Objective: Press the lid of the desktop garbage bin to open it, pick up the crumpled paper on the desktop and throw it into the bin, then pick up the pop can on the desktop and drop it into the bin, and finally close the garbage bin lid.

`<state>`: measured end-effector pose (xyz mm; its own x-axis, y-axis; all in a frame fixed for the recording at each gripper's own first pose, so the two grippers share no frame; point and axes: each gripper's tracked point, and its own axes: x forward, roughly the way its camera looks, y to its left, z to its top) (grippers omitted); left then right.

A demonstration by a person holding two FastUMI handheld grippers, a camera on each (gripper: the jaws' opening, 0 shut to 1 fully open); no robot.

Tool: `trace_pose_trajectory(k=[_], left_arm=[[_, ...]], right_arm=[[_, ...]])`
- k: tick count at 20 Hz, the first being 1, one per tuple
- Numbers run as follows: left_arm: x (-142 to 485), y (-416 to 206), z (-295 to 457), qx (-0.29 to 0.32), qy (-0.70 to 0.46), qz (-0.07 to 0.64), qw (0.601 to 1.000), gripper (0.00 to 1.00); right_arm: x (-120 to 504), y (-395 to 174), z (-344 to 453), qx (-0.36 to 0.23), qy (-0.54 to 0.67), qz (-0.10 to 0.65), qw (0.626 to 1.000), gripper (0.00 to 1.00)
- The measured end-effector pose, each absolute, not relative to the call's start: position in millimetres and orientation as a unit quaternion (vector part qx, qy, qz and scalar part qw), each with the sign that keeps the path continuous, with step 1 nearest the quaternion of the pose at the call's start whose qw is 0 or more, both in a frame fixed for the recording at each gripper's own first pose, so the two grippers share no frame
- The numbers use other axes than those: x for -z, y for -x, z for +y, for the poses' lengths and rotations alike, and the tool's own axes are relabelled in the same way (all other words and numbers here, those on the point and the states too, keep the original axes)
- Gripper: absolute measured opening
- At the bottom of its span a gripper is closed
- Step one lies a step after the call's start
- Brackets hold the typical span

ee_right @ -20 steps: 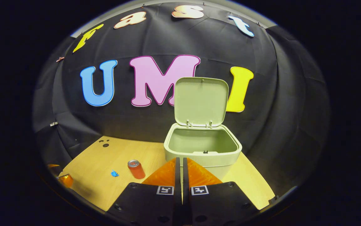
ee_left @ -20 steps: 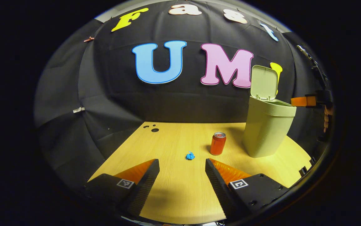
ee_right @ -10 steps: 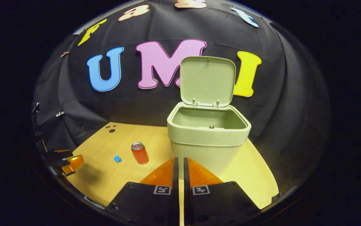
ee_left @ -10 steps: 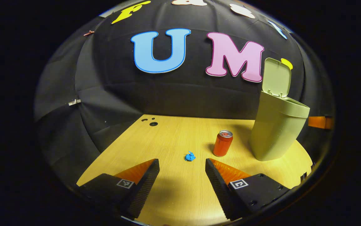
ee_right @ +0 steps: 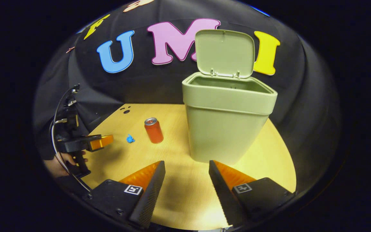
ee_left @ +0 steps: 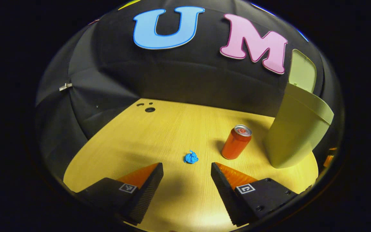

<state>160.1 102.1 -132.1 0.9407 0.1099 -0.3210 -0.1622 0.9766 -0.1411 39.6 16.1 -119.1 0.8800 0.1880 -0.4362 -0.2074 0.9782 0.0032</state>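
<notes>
Since a second ago the right gripper [ee_right: 185, 178] has been opened from fully closed to a wide gap, and has been lowered so that the garbage bin [ee_right: 227, 125] is seen from the side rather than from above. Nothing is held between its fingers, which hang over bare tabletop at the bottom of the right gripper view. The bin is a pale green, matte plastic box with rounded corners, tapering downward, and its hinged lid [ee_right: 225, 53] is stood upright at upper centre. Left of it, a red cylindrical pop can [ee_right: 153, 130] with a shiny metal top is stood upright, and the small crumpled paper [ee_right: 130, 139], blue and knobbly, is seen just left of the can on the light wood-grain desktop [ee_right: 269, 154]. The left gripper [ee_left: 187, 180] is spread wide and empty; in its view the paper lies just above the gap at lower centre, untouched, with the can to its right and the bin at the right edge
</notes>
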Motion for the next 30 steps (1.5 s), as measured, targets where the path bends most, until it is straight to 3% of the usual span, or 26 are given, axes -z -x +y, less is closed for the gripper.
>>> trace_pose_trajectory(k=[2,4,13,23,25,30], left_arm=[[141,-177,105,-0.077,0.084,0.165,0.98,0.96],[147,-195,107,-0.077,0.072,0.172,0.979,0.96],[190,-254,105,-0.07,0.037,0.219,0.973,0.96],[208,-275,101,-0.064,0.028,0.234,0.97,0.95],[208,-277,99,-0.059,0.025,0.234,0.97,0.9],[206,-281,94,-0.044,0.016,0.234,0.971,0.52]], right_arm=[[129,-39,19,-0.11,0.028,0.237,0.965,0.97],[134,-39,16,-0.111,0.043,0.245,0.962,1.0],[165,-38,10,-0.113,0.042,0.295,0.948,0.98],[175,-43,-1,-0.098,0.032,0.311,0.945,0.98],[178,-42,1,-0.1,0.029,0.316,0.943,0.98],[179,-41,8,-0.11,0.036,0.315,0.942,0.98]])
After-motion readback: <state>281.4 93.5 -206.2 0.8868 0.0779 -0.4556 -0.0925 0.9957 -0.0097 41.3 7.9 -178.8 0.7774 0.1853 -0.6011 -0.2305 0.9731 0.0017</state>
